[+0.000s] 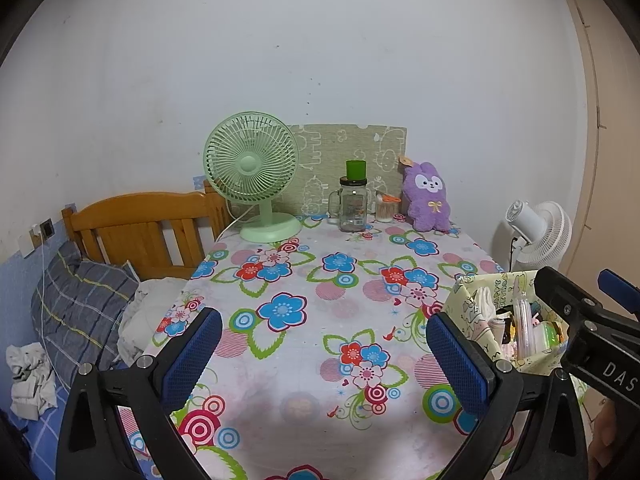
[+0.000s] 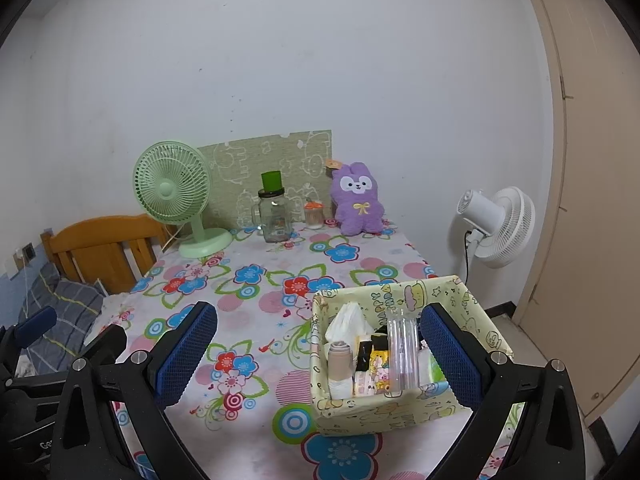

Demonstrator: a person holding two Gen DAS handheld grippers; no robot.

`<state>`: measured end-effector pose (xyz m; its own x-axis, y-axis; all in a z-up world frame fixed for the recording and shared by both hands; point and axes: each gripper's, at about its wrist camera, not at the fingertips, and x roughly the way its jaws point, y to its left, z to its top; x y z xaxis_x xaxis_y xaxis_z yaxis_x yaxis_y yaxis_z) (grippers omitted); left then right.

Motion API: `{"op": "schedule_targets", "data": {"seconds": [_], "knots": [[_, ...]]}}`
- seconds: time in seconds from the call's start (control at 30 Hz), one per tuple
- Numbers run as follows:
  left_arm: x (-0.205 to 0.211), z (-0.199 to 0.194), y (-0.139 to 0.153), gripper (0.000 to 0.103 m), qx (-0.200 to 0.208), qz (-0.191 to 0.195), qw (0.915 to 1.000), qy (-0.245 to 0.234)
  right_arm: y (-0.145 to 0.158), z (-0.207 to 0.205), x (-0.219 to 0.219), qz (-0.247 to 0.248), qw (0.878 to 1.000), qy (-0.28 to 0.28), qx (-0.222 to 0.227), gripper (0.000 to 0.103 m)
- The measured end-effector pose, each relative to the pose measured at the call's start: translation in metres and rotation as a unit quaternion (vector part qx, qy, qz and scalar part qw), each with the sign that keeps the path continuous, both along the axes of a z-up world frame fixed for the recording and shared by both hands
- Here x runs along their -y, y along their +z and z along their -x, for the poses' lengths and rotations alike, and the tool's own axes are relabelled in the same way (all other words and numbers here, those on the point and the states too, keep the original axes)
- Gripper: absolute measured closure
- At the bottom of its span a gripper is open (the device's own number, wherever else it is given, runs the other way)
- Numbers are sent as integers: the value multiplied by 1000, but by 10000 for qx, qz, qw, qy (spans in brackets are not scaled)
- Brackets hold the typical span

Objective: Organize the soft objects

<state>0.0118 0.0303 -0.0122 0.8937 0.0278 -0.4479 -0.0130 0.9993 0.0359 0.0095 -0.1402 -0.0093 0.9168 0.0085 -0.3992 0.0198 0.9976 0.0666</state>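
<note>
One purple plush rabbit (image 1: 428,198) sat upright at the far edge of the bench (image 1: 304,320), propped against one green patterned board (image 1: 344,148) by the wall. Left of it stood one small container (image 1: 385,209), one glass jar (image 1: 353,204) with a green cup on its lid, and one green desk fan (image 1: 252,172). One yellow fabric box (image 2: 400,352), crowded with small items, rested near the bench's right front corner. One white standing fan (image 2: 500,226) stood beyond the bench on the right. One bed with a wooden headboard (image 1: 140,228) lay to the left.

The left gripper (image 1: 324,356) hung above the floral cloth, its two fingers spread wide and holding nothing. The right gripper (image 2: 320,356) was likewise wide open and empty, its right finger (image 2: 448,352) over the box.
</note>
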Motion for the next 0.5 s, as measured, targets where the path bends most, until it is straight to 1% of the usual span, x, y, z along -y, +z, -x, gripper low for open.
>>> {"op": "schedule_targets", "data": {"seconds": [0.5], "knots": [[-1,-1,1,0,2,12,10000,27,0,0,2,-10,10000,-21,-19,0]]}}
